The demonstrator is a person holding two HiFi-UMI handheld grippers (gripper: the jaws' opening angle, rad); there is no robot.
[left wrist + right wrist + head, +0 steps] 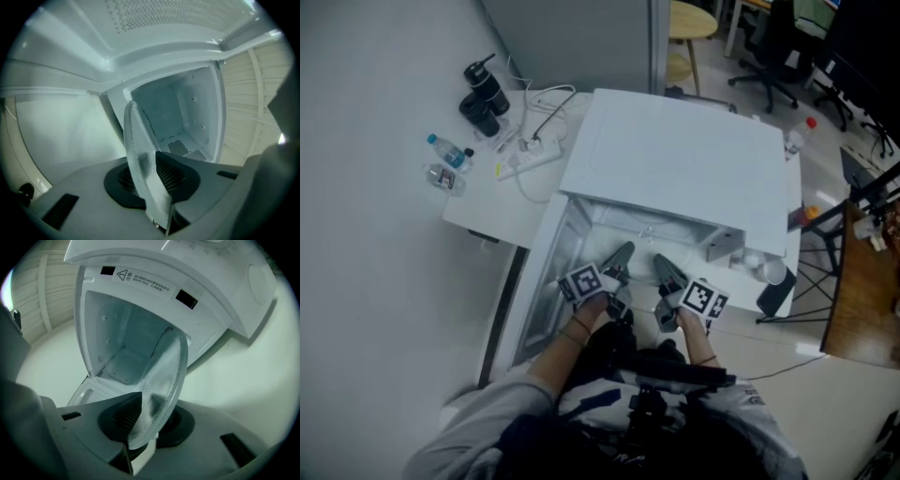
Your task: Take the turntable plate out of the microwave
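Plate (138, 150) hangs just before the open microwave (675, 159); left gripper (622, 253) and right gripper (662, 266) each clamp its rim.

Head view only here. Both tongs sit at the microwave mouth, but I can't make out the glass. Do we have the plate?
Observer: Yes. The left gripper view shows the left tongs closed on the rim of the turntable plate.
Operator: Right side?
Observer: The right tongs grip the plate's rim too, seen in the right gripper view.
Operator: Anything in the oven?
Observer: Both gripper views show the microwave cavity floor behind the glass, with no plate on it.
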